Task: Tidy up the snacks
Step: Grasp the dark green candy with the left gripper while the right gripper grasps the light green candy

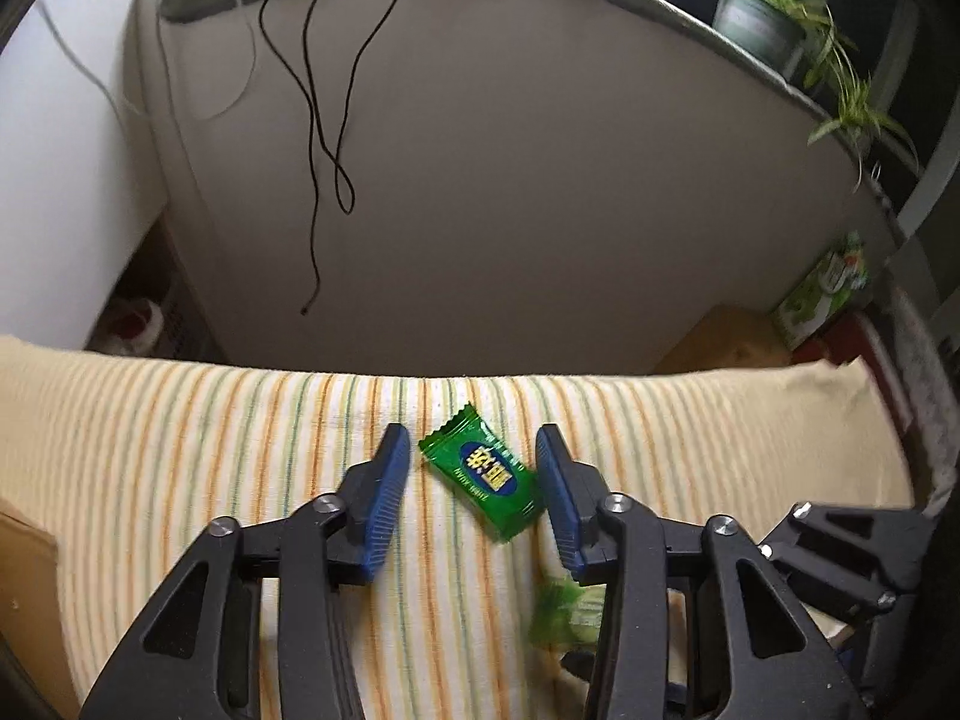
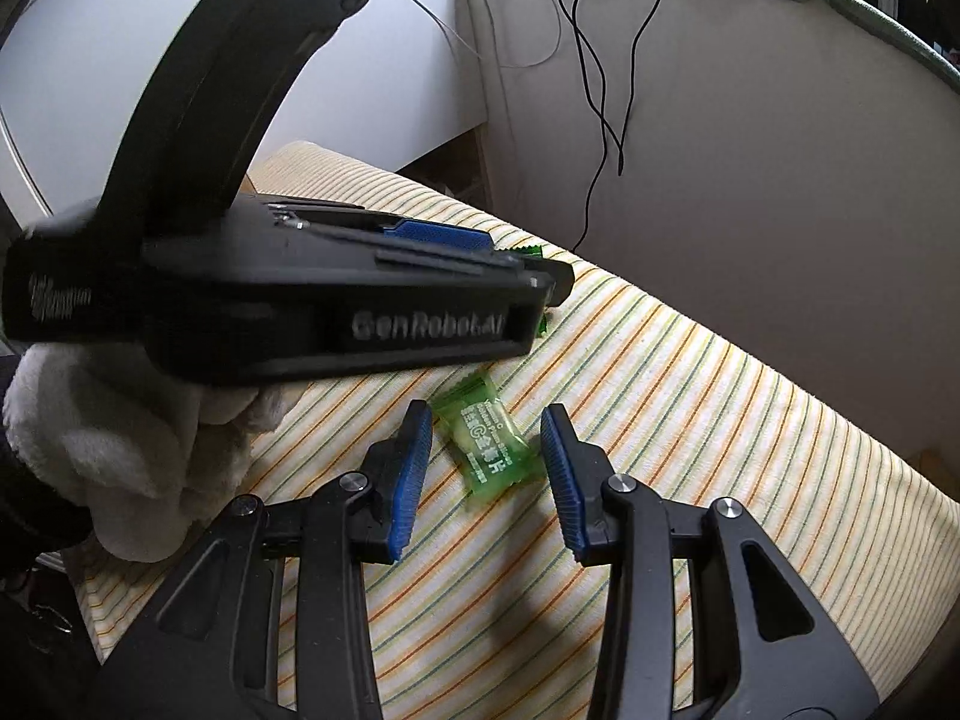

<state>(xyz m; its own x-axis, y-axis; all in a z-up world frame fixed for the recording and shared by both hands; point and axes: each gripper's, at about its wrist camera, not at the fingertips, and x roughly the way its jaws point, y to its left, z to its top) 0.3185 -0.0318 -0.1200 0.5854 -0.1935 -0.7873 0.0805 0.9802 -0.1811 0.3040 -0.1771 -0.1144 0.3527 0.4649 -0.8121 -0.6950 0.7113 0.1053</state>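
A dark green candy packet (image 1: 482, 469) with a blue oval label lies on the striped cloth (image 1: 180, 420). My left gripper (image 1: 474, 444) is open and straddles it, blue pads on either side, not touching. A pale green translucent candy packet (image 2: 487, 444) lies on the same cloth (image 2: 720, 420). My right gripper (image 2: 487, 426) is open around it. That pale packet also shows blurred in the left wrist view (image 1: 567, 612), under the right gripper's body (image 1: 840, 546). The left gripper's black body (image 2: 312, 306) crosses the right wrist view, hiding most of the dark green packet.
A beige sofa back (image 1: 510, 180) rises behind the cloth, with black cables (image 1: 318, 138) hanging down it. A potted plant (image 1: 774, 6) stands on the ledge behind. A green box (image 1: 822, 294) sits at the right. A white fluffy item (image 2: 108, 456) lies at the left.
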